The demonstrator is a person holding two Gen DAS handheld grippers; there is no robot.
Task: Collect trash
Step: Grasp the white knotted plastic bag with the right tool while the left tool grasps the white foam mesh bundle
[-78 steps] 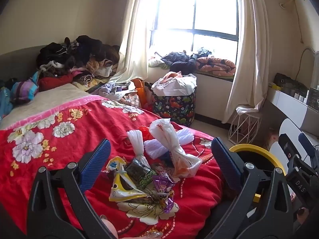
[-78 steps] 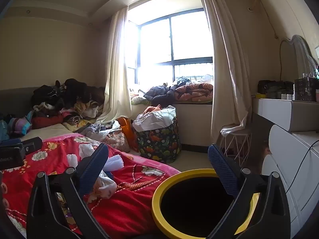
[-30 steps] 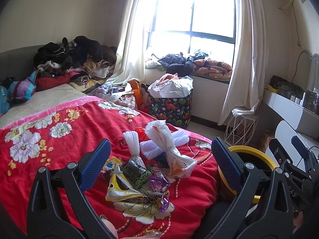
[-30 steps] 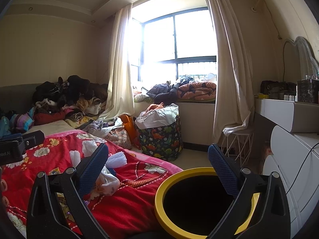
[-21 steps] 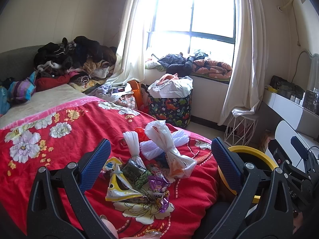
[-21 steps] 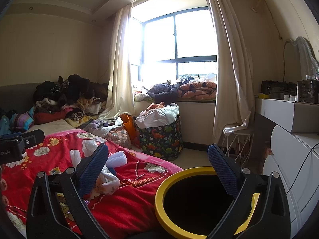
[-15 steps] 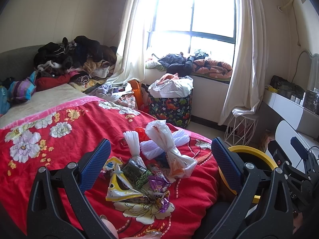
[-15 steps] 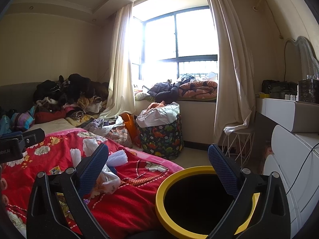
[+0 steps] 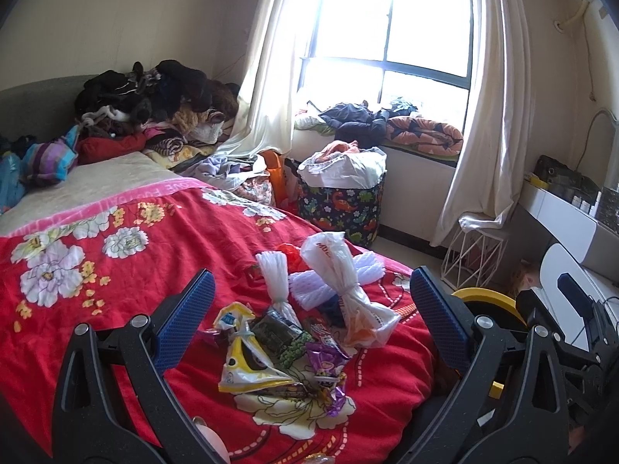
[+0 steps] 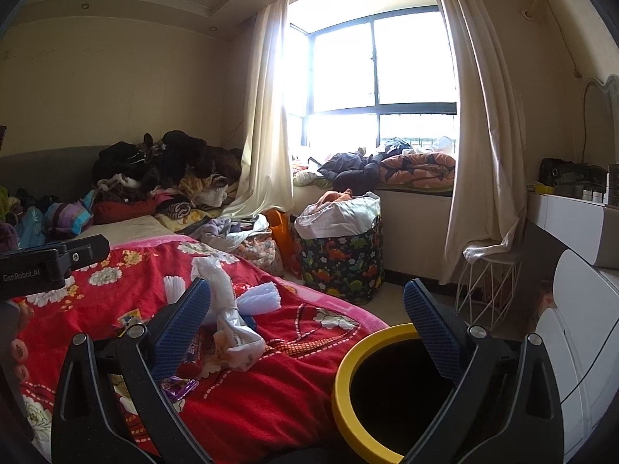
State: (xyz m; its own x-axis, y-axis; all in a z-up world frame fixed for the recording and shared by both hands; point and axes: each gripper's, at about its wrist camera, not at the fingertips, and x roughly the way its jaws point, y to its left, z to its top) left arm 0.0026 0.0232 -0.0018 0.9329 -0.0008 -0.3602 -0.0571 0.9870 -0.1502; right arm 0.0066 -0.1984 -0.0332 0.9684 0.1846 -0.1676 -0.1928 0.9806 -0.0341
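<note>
While both grippers' jaws gape empty, wrappers on bed, yellow-rimmed bin dark inside

Red flowered blanket looked soft matt cloth, snack wrappers glossy crinkled foil, knotted bag thin shiny plastic, foam sleeves white netted, bin smooth yellow-rimmed plastic, gripper pads ribbed blue rubber.
</note>
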